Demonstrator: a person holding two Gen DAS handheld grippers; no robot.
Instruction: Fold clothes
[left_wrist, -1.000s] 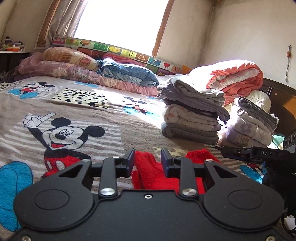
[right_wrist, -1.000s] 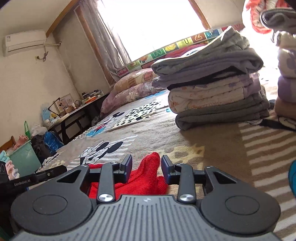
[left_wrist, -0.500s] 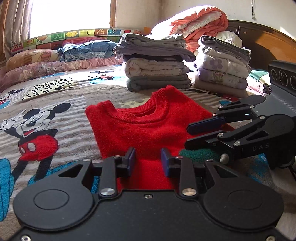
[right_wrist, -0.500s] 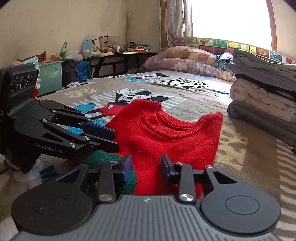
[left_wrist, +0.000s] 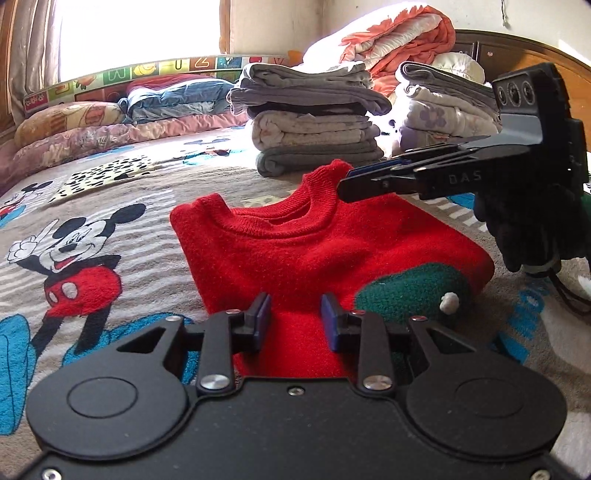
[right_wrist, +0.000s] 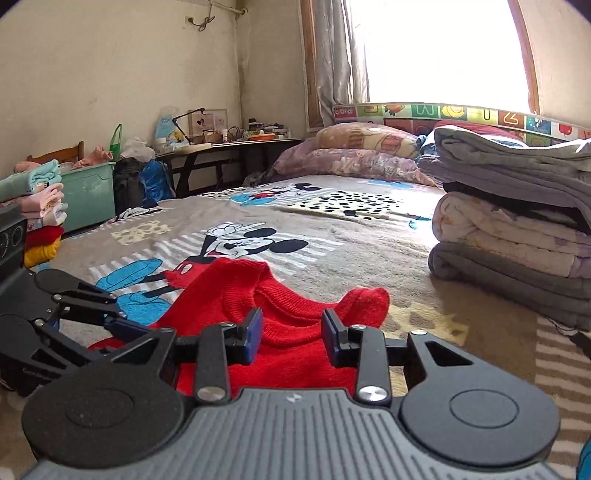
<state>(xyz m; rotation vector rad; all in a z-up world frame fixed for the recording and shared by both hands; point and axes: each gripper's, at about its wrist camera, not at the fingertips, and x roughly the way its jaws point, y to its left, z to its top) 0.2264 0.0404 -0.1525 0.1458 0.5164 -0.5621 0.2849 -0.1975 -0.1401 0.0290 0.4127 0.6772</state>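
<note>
Bed blanket | red sweater flat | folded stack behind

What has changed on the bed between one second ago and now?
Both grippers pulled back from the red sweater, which now shows whole: folded, collar toward the stacks. Both are open over it, holding nothing. The grey folded stack and the blanket stayed as they were.
</note>
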